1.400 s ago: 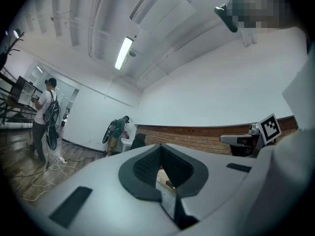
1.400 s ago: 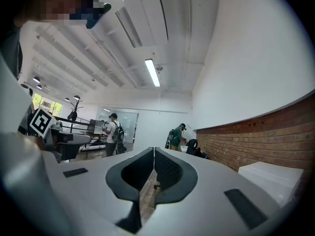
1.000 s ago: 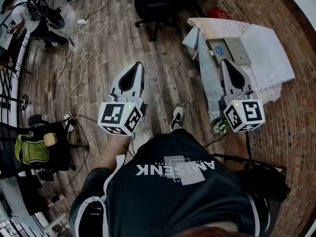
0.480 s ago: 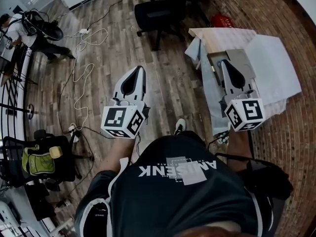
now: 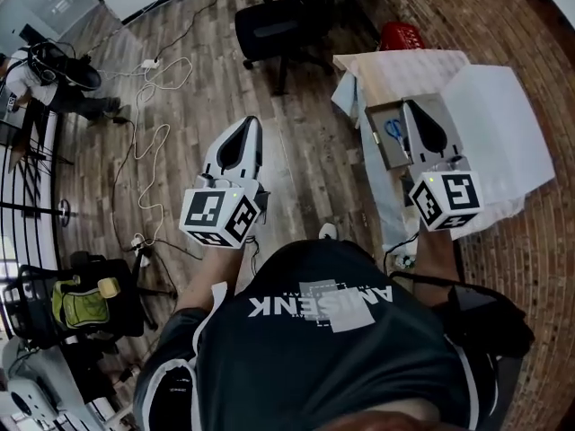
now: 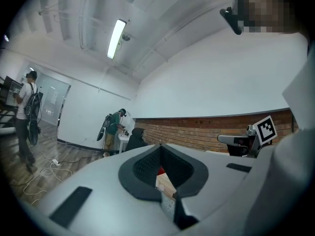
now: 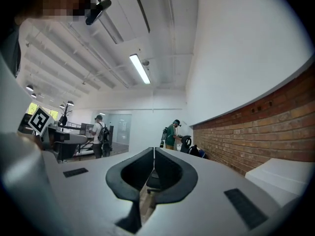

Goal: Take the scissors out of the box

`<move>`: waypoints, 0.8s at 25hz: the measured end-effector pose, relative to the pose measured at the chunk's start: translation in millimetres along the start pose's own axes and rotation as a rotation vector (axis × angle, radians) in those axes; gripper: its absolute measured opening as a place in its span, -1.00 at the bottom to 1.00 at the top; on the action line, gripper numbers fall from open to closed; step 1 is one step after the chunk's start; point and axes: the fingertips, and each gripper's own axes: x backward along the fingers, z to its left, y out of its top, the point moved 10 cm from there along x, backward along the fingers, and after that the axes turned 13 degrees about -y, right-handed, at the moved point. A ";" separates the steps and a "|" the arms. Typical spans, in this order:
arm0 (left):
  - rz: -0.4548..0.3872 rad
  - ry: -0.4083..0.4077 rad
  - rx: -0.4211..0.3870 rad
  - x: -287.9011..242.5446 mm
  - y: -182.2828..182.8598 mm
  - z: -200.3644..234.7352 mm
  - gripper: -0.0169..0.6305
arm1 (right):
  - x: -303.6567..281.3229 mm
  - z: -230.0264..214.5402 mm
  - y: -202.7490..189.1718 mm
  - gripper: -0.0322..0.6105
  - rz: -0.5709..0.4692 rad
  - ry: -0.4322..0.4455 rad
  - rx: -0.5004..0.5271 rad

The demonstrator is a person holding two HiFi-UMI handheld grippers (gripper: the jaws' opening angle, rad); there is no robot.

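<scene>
Person at far left (image 5: 40,65): at the upper-left edge of the head view, on the wooden floor, well apart from both tongs.
Backpack (image 5: 76,302): yellow-green, resting on a dark chair at the lower left.
Cables (image 5: 144,133): pale, looped over the wooden floor (image 5: 296,151) between the far person and the left tongs.
Left tongs (image 5: 244,126): held level over bare floor, well apart from the surface. The tips are together with nothing between them. Its marker cube (image 5: 220,215) sits at the rear, near the wearer's body.
Office chair (image 5: 269,25): black, on the floor beyond the gap between the two tongs.
Red thing (image 5: 402,36): just past the far end of the surface; too small to tell what it is.
Scissors (image 5: 395,131): blue-handled, lying inside the open box, just left of the right tongs in the head view. Nothing grips them.
Box (image 5: 382,155): grey-brown, open at the top, standing on the left part of the surface.
Right tongs (image 5: 413,108): held level above the box, with the tips over its far side. The tips are pressed together and empty.
Surface (image 5: 503,124): covered by a white sheet, with cloth hanging over its left edge.
Brick wall (image 5: 530,268): runs along the right, beside the surface.
</scene>
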 end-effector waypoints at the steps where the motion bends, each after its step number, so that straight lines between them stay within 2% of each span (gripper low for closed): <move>1: 0.004 -0.003 -0.009 -11.0 0.4 -1.4 -0.91 | -3.7 -9.7 -3.8 -0.77 0.002 -0.001 -0.012; 5: 0.027 -0.022 -0.021 -62.0 -2.9 -0.6 -0.91 | -18.3 -44.8 -21.0 -0.77 0.021 -0.014 -0.028; 10: 0.062 -0.073 -0.006 -115.0 -18.2 -11.6 -0.91 | -25.9 -90.1 -38.2 -0.77 0.053 -0.083 -0.055; 15: 0.080 -0.168 -0.004 -159.9 -23.0 -12.3 -0.91 | -30.8 -113.3 -45.0 -0.77 0.071 -0.151 -0.068; 20: 0.089 -0.276 0.037 -217.1 -36.9 5.2 -0.91 | -48.7 -131.5 -46.7 -0.77 0.093 -0.232 -0.047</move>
